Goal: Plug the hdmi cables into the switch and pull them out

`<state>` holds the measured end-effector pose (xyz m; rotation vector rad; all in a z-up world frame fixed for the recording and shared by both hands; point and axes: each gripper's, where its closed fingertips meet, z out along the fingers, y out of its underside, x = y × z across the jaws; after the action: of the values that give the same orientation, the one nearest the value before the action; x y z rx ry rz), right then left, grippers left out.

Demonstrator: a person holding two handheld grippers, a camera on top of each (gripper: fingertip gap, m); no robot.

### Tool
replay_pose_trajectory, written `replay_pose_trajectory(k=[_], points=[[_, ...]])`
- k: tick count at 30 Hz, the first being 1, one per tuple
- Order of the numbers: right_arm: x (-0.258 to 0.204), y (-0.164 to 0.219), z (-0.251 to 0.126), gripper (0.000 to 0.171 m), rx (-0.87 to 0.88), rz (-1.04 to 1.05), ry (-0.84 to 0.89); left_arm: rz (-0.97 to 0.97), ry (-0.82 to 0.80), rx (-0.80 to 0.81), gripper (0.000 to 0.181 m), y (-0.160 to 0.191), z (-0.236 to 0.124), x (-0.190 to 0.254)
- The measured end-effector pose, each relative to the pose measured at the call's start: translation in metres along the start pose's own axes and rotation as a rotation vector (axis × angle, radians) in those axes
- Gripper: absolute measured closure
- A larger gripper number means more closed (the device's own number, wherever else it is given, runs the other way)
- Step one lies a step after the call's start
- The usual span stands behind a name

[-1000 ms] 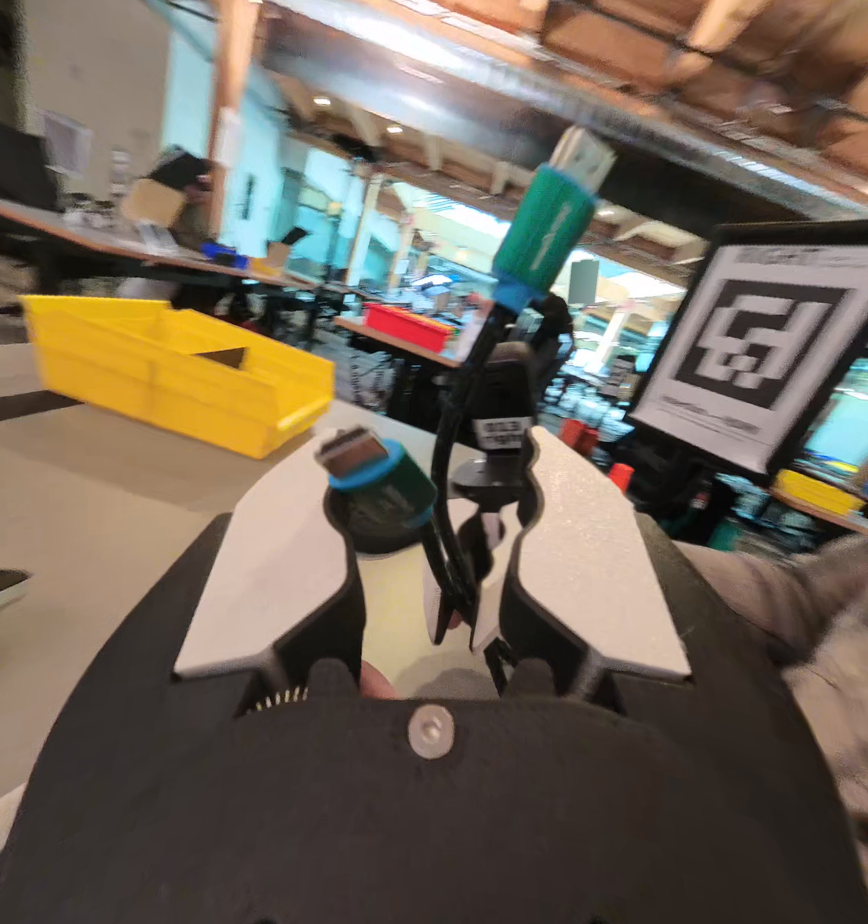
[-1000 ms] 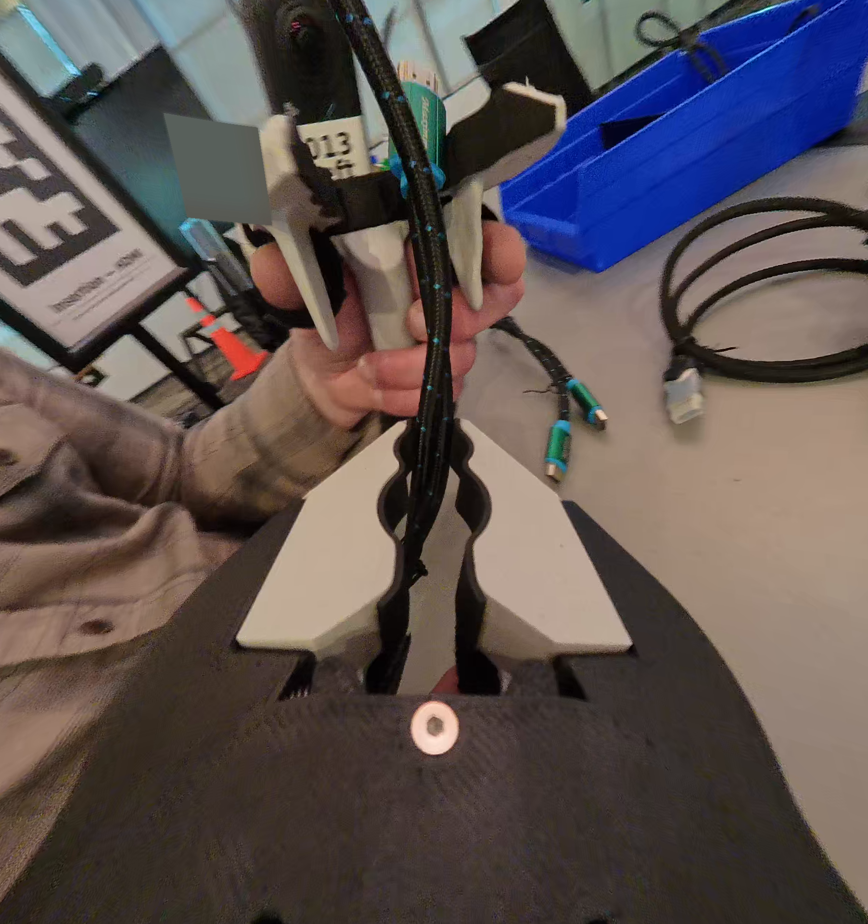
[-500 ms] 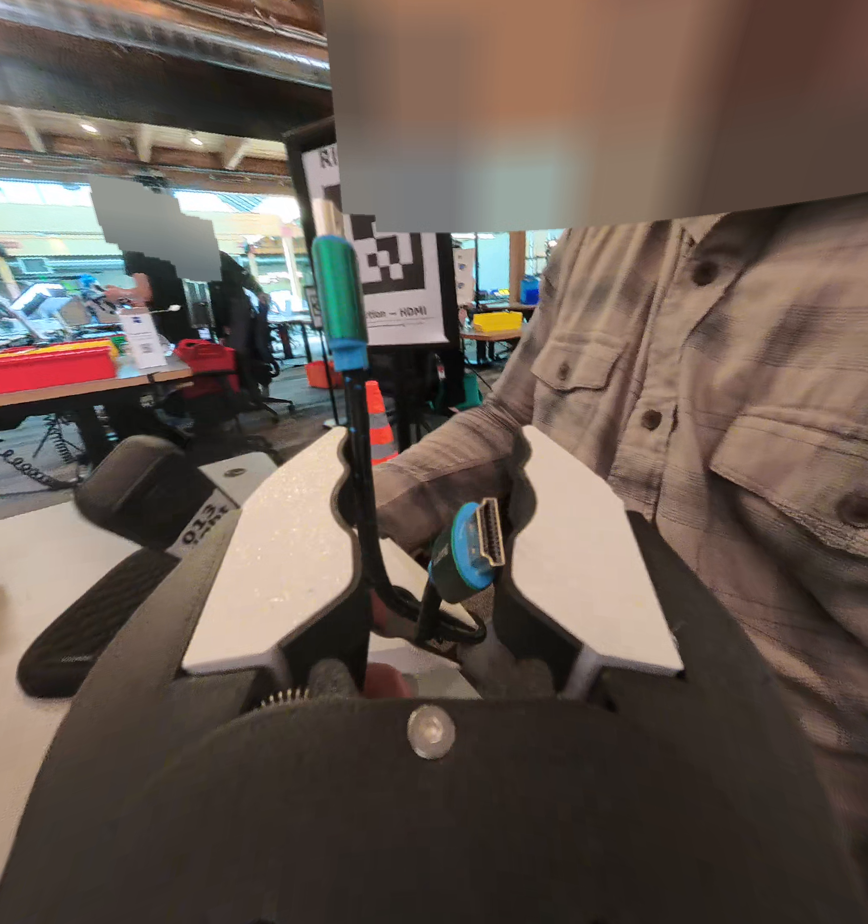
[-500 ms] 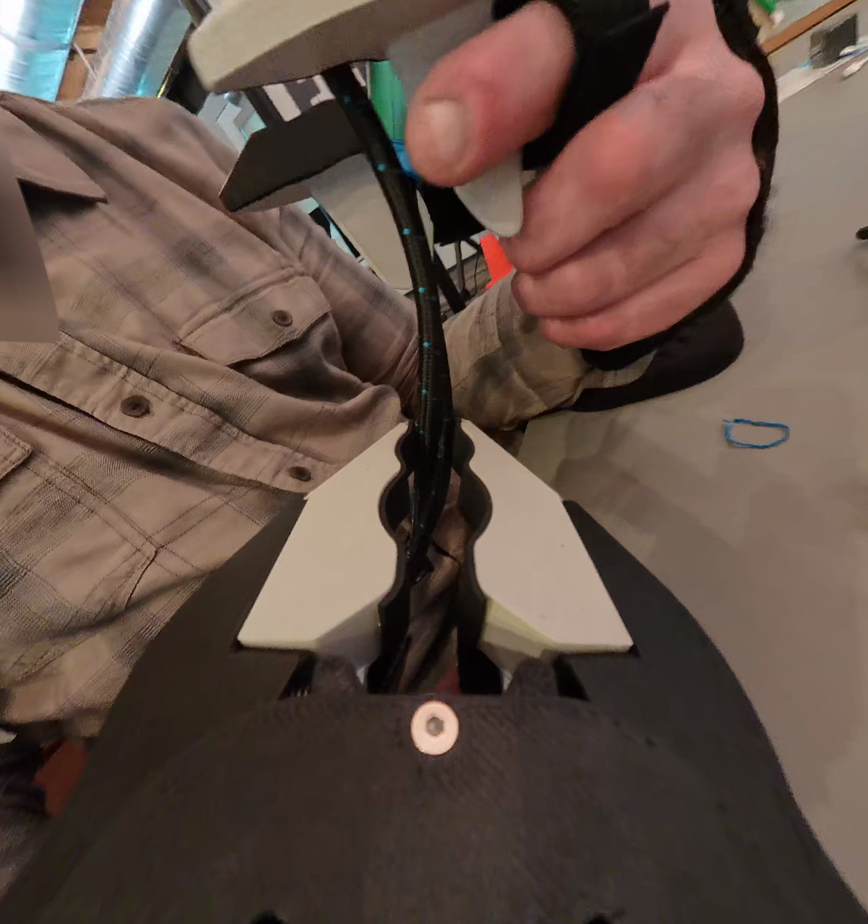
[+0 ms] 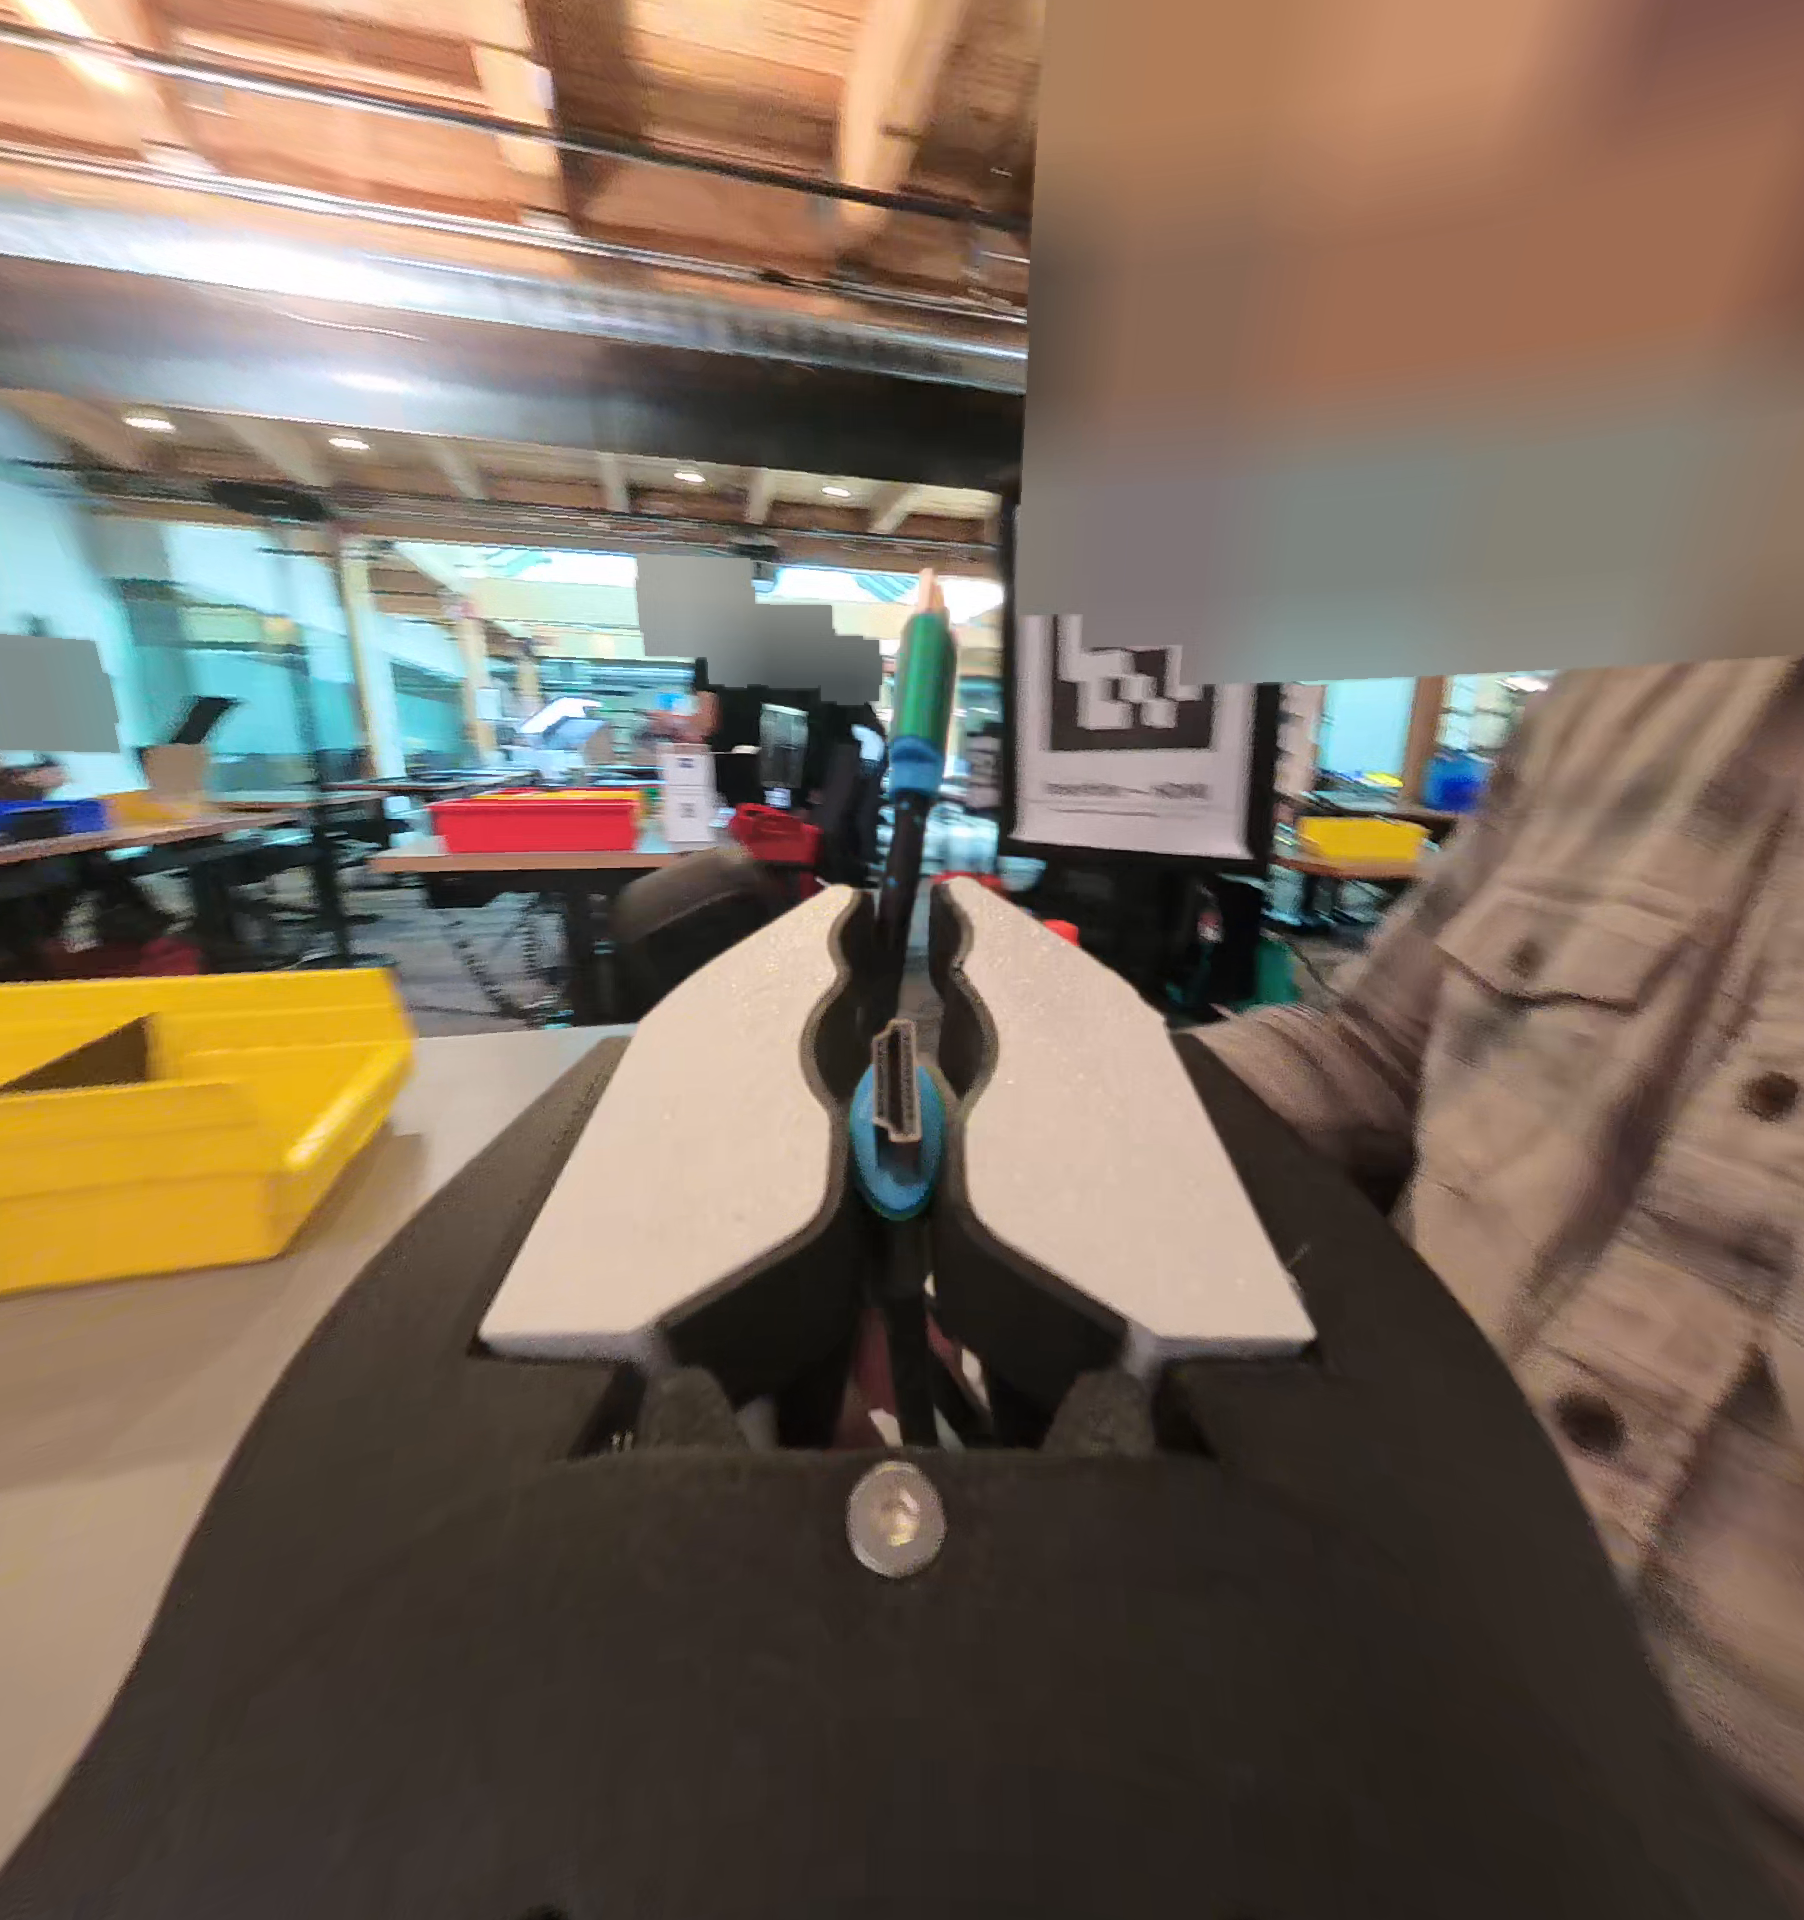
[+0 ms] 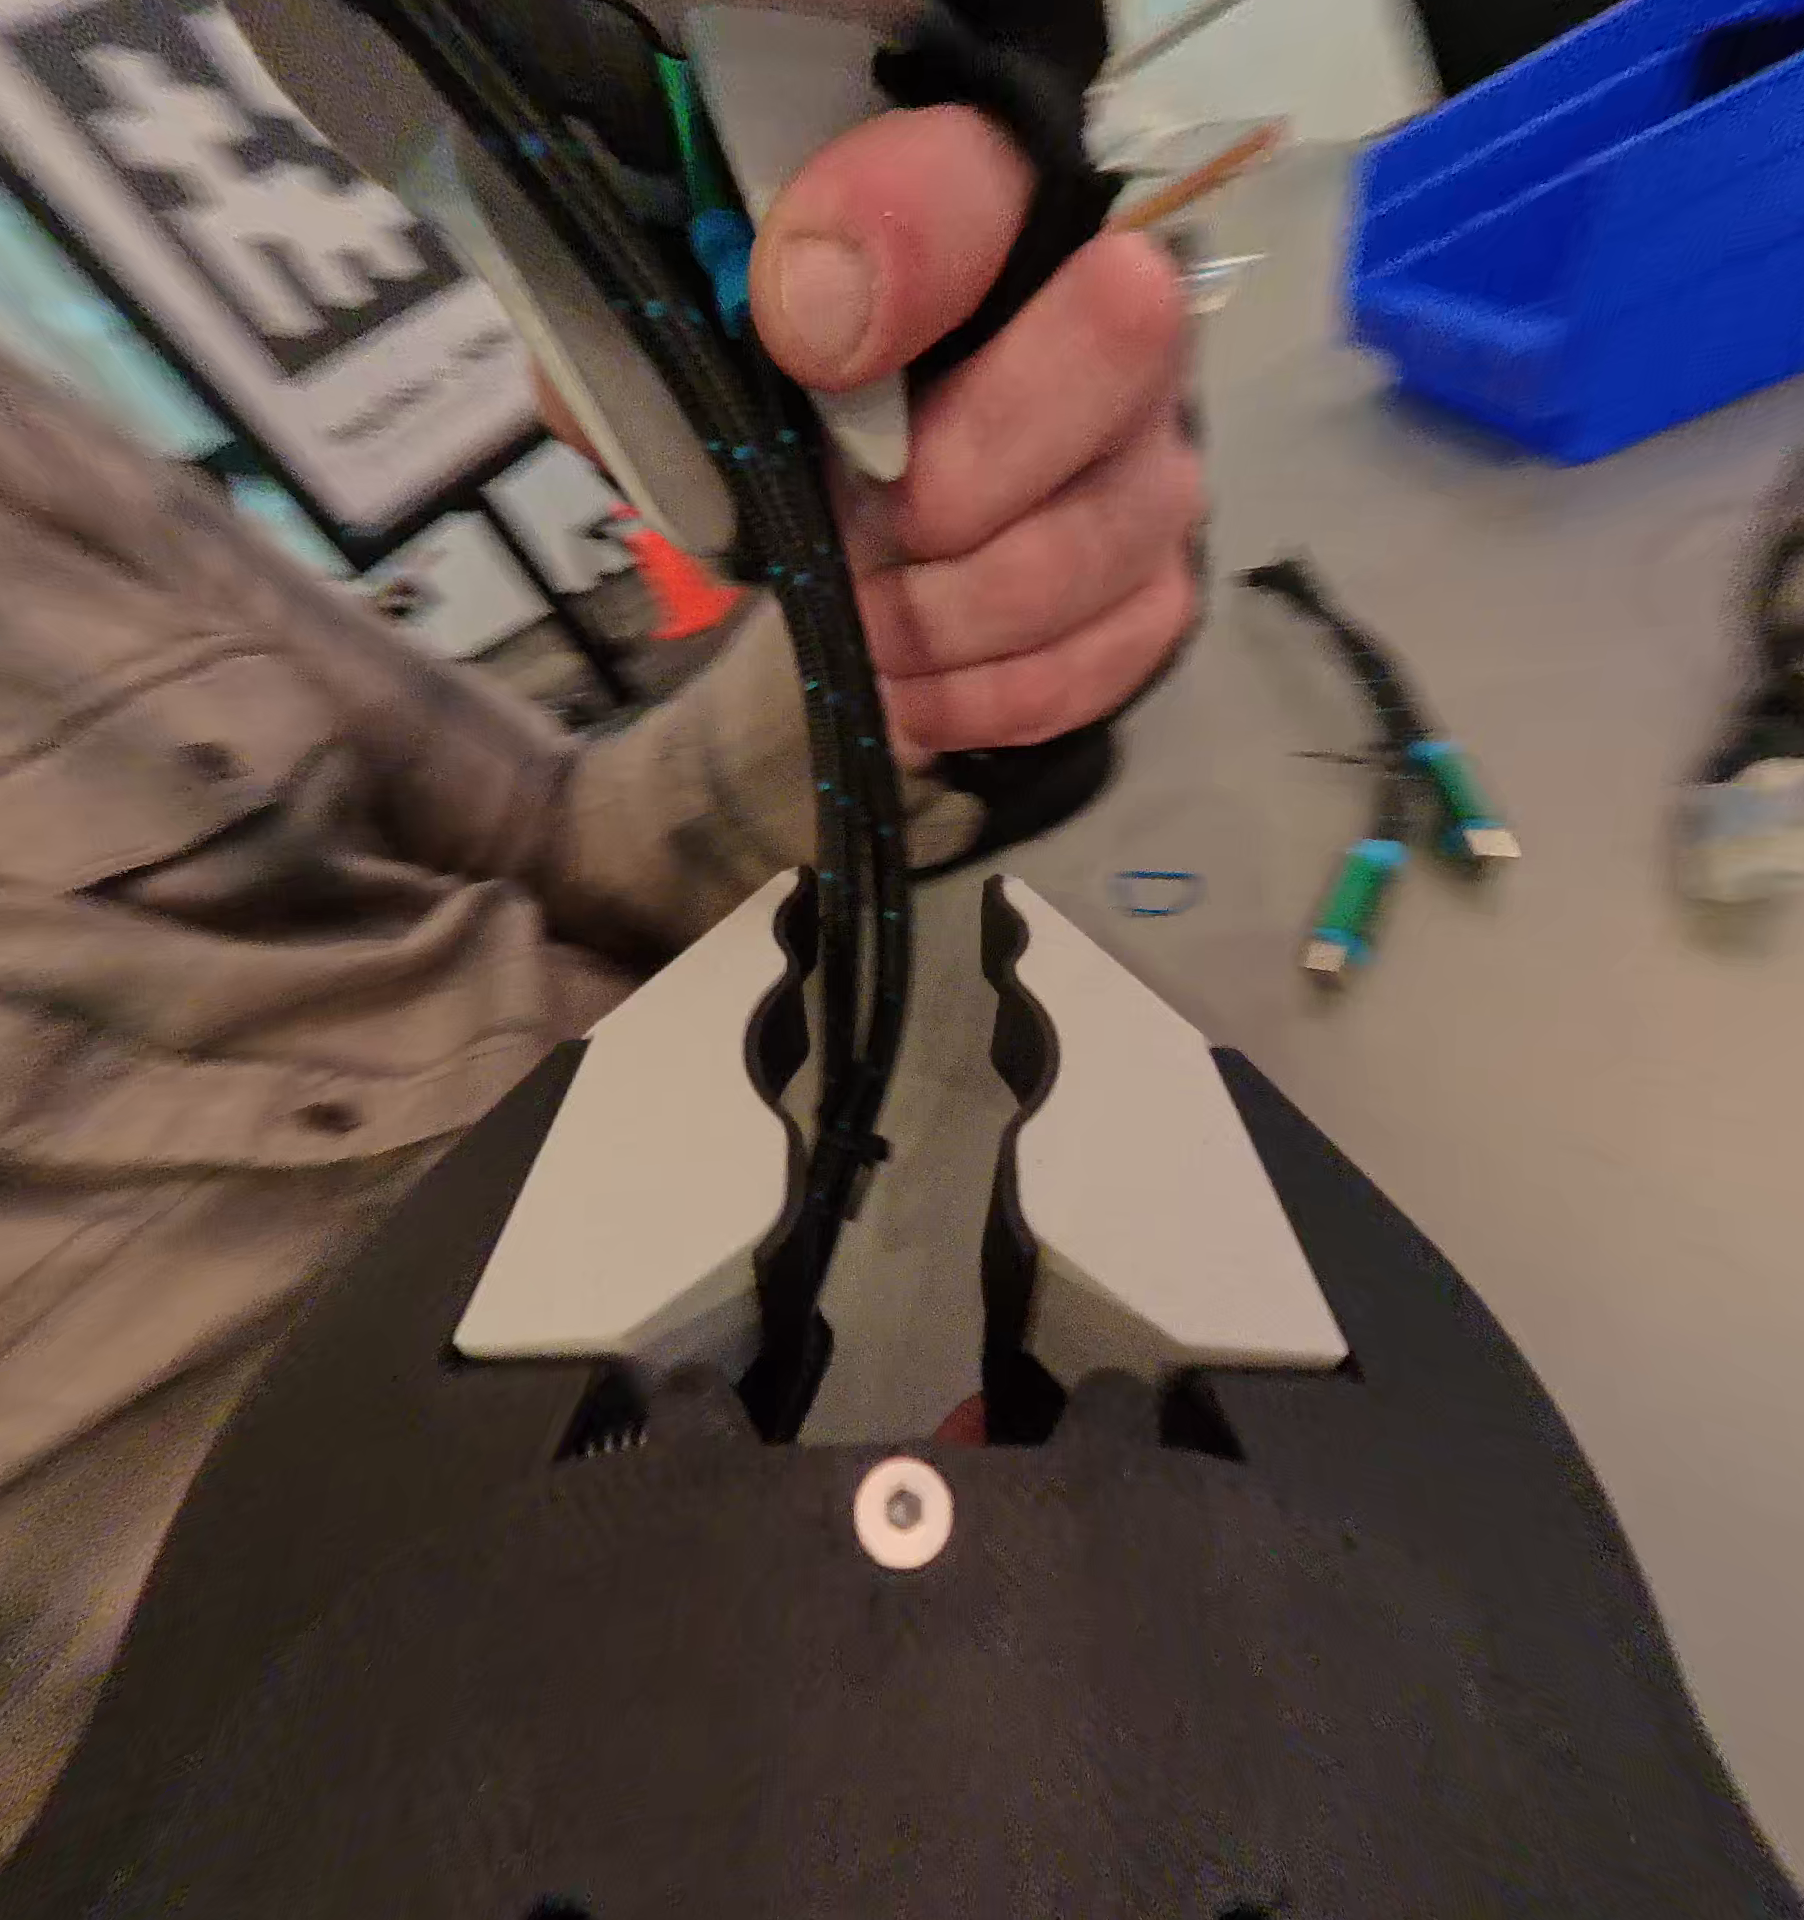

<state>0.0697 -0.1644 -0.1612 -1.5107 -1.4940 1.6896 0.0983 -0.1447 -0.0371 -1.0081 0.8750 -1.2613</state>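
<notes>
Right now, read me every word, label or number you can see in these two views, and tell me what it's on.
Marker board: one line of print under the black-and-white pattern, in both views; too blurred to read.
White card on the far table: print too small to read.
hdmi cable, left gripper, right gripper: no writing visible.

The left gripper (image 5: 900, 935) is clamping a black cable (image 5: 896, 883), its green plug (image 5: 926, 675) pointing toward twelve o'clock; a yellow bin (image 5: 150, 1122) is sitting at nine o'clock on the tabletop (image 5: 202, 1382).
</notes>
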Motion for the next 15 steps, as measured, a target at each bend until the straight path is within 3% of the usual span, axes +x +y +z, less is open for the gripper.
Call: replay_pose_trajectory(k=[1, 4, 7, 12, 15], points=[[0.013, -0.004, -0.004, 0.132, -0.001, -0.036, 0.11, -0.013, -0.076, 0.026, 0.171, -0.004, -0.003, -0.013], [0.03, -0.028, -0.015, 0.133, 0.026, -0.21, 0.373, -0.054, -0.169, 0.063, 0.171, -0.005, -0.006, -0.03], [0.052, -0.026, -0.019, 0.125, -0.106, -0.315, 0.621, -0.053, -0.235, 0.045, 0.171, 0.004, -0.001, -0.04], [0.06, -0.007, -0.002, 0.106, -0.203, -0.318, 0.634, -0.034, -0.315, -0.04, 0.172, 0.017, 0.01, -0.046], [0.061, -0.005, -0.001, 0.11, -0.275, -0.415, 0.677, -0.021, -0.407, -0.129, 0.172, 0.031, 0.013, -0.056]])
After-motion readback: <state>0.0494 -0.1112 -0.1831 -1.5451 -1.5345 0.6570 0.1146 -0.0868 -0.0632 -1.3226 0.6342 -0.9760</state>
